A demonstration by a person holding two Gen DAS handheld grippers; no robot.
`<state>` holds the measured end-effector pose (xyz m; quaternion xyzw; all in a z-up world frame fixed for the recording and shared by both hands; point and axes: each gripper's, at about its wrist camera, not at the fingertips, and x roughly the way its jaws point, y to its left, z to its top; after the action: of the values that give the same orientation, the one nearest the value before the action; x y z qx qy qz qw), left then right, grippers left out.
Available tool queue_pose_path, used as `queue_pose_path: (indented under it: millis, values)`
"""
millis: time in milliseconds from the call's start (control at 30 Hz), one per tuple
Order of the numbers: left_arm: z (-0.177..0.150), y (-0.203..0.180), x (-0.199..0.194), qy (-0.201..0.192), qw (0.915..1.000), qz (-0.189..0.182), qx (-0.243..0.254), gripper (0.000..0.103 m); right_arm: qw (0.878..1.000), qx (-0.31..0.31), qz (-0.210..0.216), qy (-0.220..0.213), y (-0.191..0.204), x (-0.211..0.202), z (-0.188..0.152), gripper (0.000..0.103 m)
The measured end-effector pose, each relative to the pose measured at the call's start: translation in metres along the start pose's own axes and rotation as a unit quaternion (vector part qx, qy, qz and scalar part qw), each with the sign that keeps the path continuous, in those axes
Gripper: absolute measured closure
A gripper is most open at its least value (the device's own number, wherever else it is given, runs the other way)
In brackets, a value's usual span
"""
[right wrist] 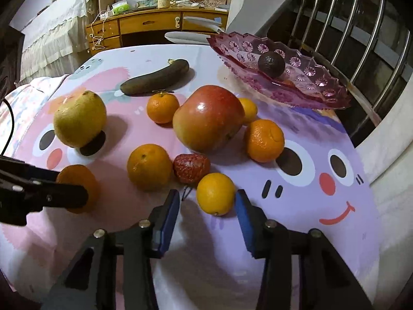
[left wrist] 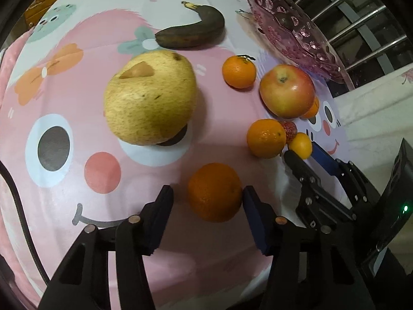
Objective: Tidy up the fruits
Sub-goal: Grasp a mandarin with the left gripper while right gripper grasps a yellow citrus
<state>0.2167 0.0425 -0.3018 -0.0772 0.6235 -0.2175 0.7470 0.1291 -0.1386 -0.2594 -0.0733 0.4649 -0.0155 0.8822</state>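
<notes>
A: Straddling a round orange fruit on the cartoon-print tabletop, left tongs: right pad touches, left pad clear. Not clamped.

B: Right tongs likewise around a small yellow-orange citrus, beside the red strawberry; one pad touching, unclamped.

A: Pink glass dish at the far edge.

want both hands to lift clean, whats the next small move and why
Probably close both a bit more. The left gripper has its right pad at the orange, with a gap on the left; the right gripper is the same around the small yellow-orange fruit.
</notes>
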Motion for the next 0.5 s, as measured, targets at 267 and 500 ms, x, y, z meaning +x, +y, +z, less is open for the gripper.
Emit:
queue_pose_path:
  millis: [267,500]
  values:
    - [-0.001,-0.013,0.003,-0.006,1.0,0.001,0.006,0.063,1.0,0.003,0.008,0.007,-0.009,0.005,0.0,0.072]
    - [-0.002,-0.014,-0.002,-0.012,0.9996,0.021,-0.018,0.064,0.999,-0.009,0.03,0.014,-0.015,0.001,-0.001,0.073]
